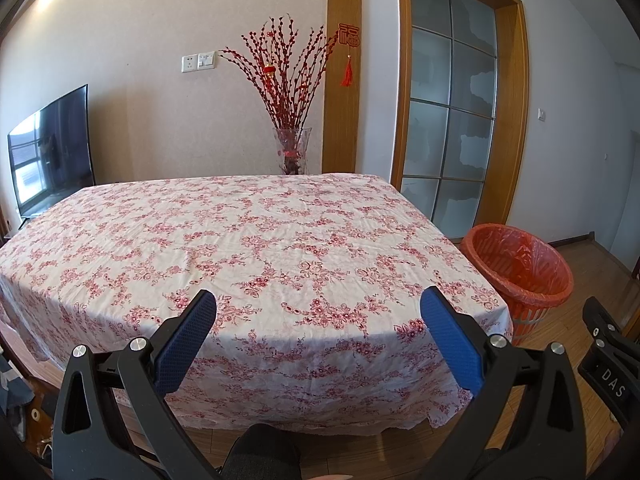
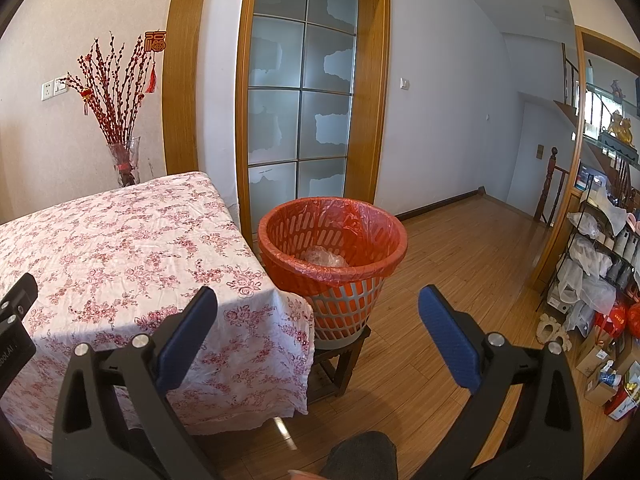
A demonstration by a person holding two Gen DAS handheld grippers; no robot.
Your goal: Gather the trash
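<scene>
The left hand-held gripper [image 1: 318, 304] hangs with its blue pads spread wide, holding nothing, over the near edge of the bench [image 1: 248, 240] in its flowered cloth; the right hand-held gripper [image 2: 318, 302] is equally wide apart and empty, beside the bench corner; just beyond it stands the red-lined bin [image 2: 332, 256] on a low stool [image 2: 340, 364], crumpled clear plastic [image 2: 324, 258] lying inside.

I am reading the white letters "DAS" on the black body of the right gripper [image 1: 610, 364], at the edge of my left wrist view. A red hanging ornament [image 1: 349, 34] on the wooden door frame [image 1: 340, 92] is showing the Chinese character "福". The white print on the left gripper [image 2: 14, 336] is cut off, so I am not reading it.
</scene>
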